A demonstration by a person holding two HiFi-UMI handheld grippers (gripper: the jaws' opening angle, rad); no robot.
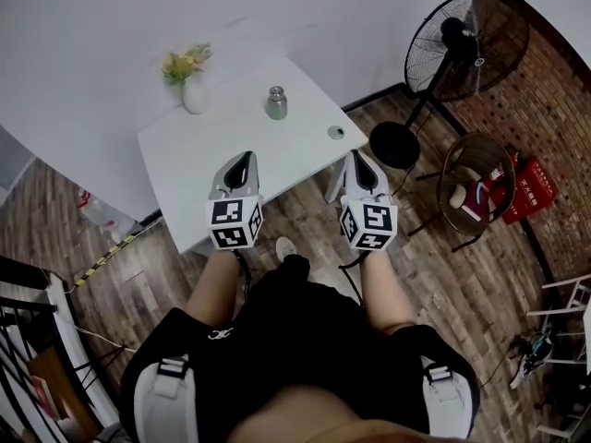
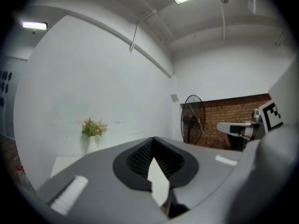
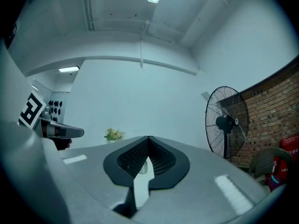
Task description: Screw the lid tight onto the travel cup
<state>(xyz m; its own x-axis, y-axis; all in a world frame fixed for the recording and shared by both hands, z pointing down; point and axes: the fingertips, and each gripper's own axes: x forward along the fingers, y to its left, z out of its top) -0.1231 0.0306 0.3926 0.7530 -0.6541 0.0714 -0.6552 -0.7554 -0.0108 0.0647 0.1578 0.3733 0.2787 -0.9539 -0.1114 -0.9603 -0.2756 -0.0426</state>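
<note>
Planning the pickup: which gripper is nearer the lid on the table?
Right. In the head view the right gripper sits close by the lid, just to its near right; the left gripper is clearly farther, off to the lid's near left.

ROOM: you can pass over the near table [image 1: 222,150] half | OBSTACLES: vase [image 1: 194,95] back-left, cup [image 1: 276,103] back-centre, lid [image 1: 336,133] right | fan [image 1: 466,40] beyond the right edge

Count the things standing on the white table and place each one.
3 on the table: a vase of flowers along the far left edge, the travel cup to its right, and the lid near the right corner. Nothing seems hidden.
</note>
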